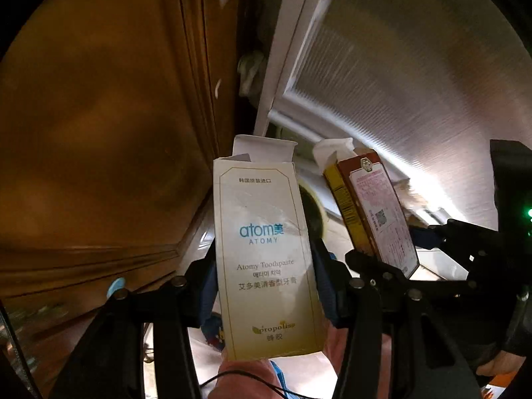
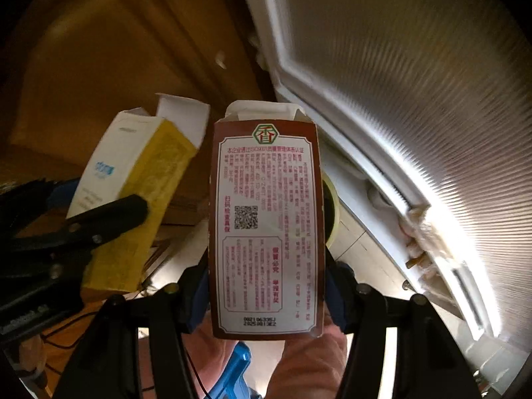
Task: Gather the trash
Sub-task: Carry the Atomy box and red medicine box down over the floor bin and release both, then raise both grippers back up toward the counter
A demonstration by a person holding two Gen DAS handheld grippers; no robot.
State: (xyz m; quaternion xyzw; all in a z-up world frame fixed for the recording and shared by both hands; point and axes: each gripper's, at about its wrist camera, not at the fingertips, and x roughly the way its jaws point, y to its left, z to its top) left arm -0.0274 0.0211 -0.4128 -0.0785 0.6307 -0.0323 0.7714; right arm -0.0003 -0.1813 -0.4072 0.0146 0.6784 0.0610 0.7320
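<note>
My left gripper (image 1: 264,262) is shut on a cream Atomy toothpaste box (image 1: 266,259), held upright with its top flap open. My right gripper (image 2: 266,266) is shut on a brown box with red print and a QR code (image 2: 266,226), also upright and open at the top. In the left wrist view the brown box (image 1: 375,212) sits just right of the toothpaste box, gripped by the right gripper (image 1: 399,266). In the right wrist view the toothpaste box (image 2: 133,193) shows tilted at the left, its yellow side facing me.
A brown wooden cabinet (image 1: 99,133) fills the left. A white-framed ribbed glass door (image 1: 399,66) fills the right, also in the right wrist view (image 2: 415,83). A tape roll (image 2: 332,212) lies behind the boxes.
</note>
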